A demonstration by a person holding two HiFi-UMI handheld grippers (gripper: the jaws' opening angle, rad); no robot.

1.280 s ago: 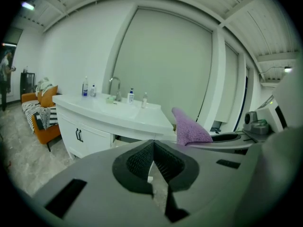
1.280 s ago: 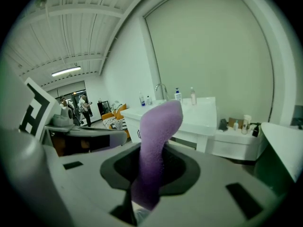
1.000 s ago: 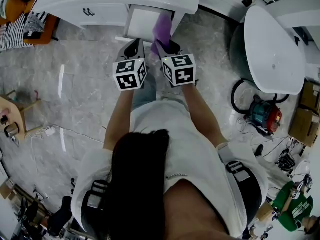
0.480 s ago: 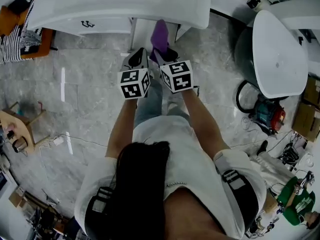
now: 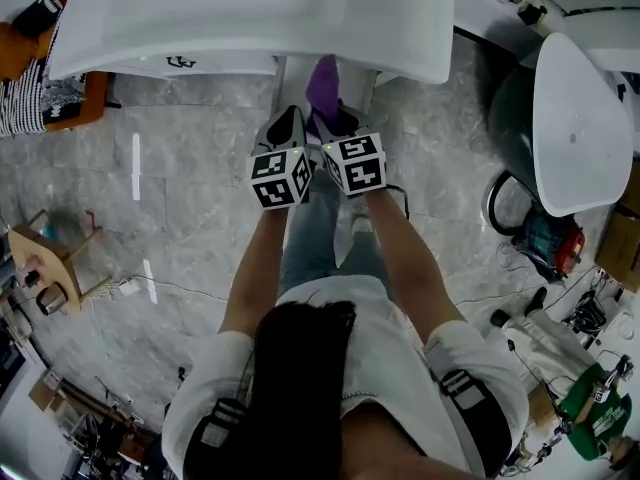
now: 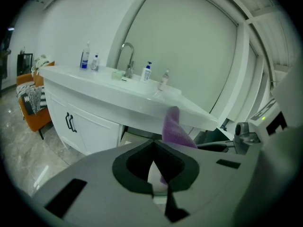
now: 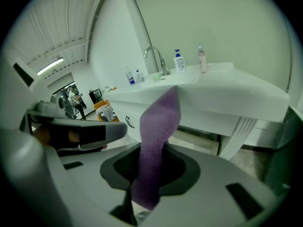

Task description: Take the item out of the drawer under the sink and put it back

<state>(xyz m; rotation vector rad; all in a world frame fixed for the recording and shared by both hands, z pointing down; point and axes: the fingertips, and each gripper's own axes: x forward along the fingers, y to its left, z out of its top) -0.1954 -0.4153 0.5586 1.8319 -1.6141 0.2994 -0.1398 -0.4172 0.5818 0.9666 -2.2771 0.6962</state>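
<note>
The right gripper (image 7: pixel 156 148) pinches the purple cloth (image 7: pixel 161 112) (soft, light, probably floppy) by its lower end, near the counter's (image 5: pixel 300 28) front edge; the left gripper (image 6: pixel 154 143) is closed, empty.

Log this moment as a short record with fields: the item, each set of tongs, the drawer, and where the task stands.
item: long purple cloth
right tongs: shut on the purple cloth, which sticks out ahead of them
left tongs: shut, nothing between them, close beside the right tongs
drawer: white drawer stands open under the white sink counter
stage: cloth held at the drawer opening, not released
</note>
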